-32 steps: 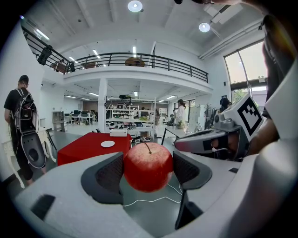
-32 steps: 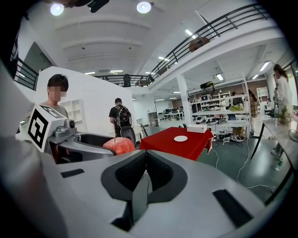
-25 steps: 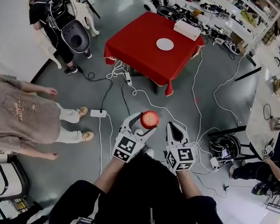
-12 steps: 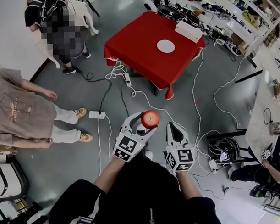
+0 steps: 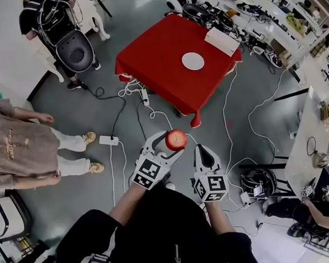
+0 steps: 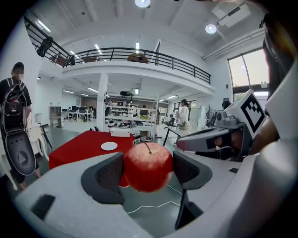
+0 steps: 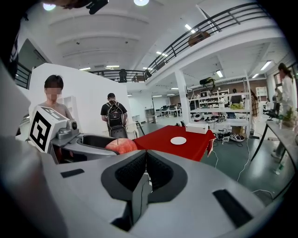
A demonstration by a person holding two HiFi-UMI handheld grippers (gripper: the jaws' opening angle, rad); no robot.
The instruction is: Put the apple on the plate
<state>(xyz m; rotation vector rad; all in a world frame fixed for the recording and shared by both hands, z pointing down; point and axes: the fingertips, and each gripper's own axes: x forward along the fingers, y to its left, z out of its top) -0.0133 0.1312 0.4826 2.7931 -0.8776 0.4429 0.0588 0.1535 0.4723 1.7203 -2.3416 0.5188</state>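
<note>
A red apple [image 5: 175,139] [image 6: 147,167] is clamped between the pads of my left gripper [image 5: 166,143] [image 6: 148,171], held in the air above the grey floor. The same apple [image 7: 122,145] peeks over the left gripper's arm in the right gripper view. My right gripper [image 5: 204,151] [image 7: 146,168] hangs just to the right of it, jaws pressed together with nothing between them. A small white plate [image 5: 193,61] [image 6: 109,146] [image 7: 178,140] lies on a red-clothed table [image 5: 162,63] [image 6: 79,146] [image 7: 174,144] some distance ahead.
A white box [image 5: 222,40] sits at the table's far right corner. White and black cables [image 5: 153,110] and a power strip [image 5: 108,140] trail over the floor between me and the table. Two people [image 5: 25,149] stand at the left. Benches with gear [image 5: 268,22] line the right.
The table and plate have slid slightly nearer and lower in the head view, and the people at the left have shifted. Both grippers and the apple keep their pose.
</note>
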